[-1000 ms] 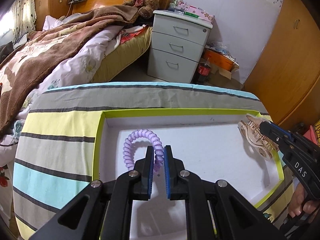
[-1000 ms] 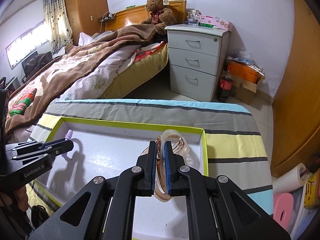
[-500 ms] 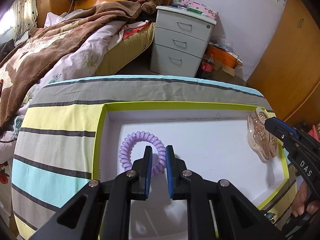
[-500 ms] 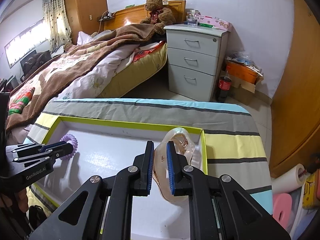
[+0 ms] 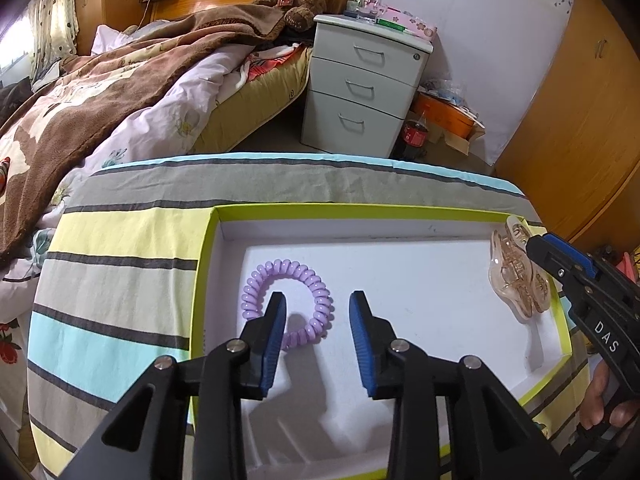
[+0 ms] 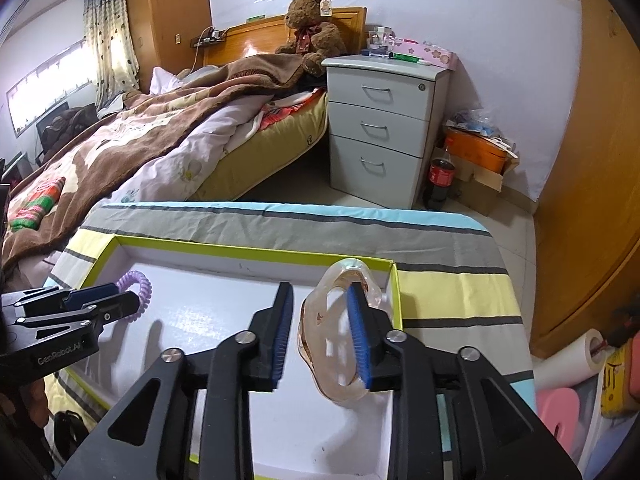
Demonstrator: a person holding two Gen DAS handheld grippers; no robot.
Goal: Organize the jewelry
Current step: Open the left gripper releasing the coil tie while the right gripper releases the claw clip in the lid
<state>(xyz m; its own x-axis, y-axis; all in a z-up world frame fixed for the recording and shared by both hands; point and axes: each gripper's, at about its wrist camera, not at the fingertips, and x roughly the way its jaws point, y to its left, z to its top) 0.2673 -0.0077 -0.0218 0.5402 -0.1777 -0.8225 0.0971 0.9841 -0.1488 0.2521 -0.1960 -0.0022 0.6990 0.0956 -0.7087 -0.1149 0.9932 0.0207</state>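
A purple spiral hair tie (image 5: 286, 304) lies flat in the left part of a white tray with a green rim (image 5: 360, 212). My left gripper (image 5: 318, 320) is open over it, its left finger in front of the ring. A clear amber hair claw (image 6: 340, 332) rests at the tray's right side, leaning on the right finger (image 6: 360, 336) of my open right gripper (image 6: 322, 332). The claw also shows in the left wrist view (image 5: 516, 276), and the hair tie shows in the right wrist view (image 6: 138, 284).
The tray sits on a table with a striped cloth (image 5: 120, 264). Beyond stand a bed with a brown blanket (image 5: 100, 80), a grey three-drawer cabinet (image 5: 360, 92), a cola bottle (image 6: 438, 178) and wooden wardrobes (image 5: 580, 100).
Both grippers opened. The left one let go of the purple hair tie, which now lies flat in the tray. The right one released the amber claw at the tray's right side.
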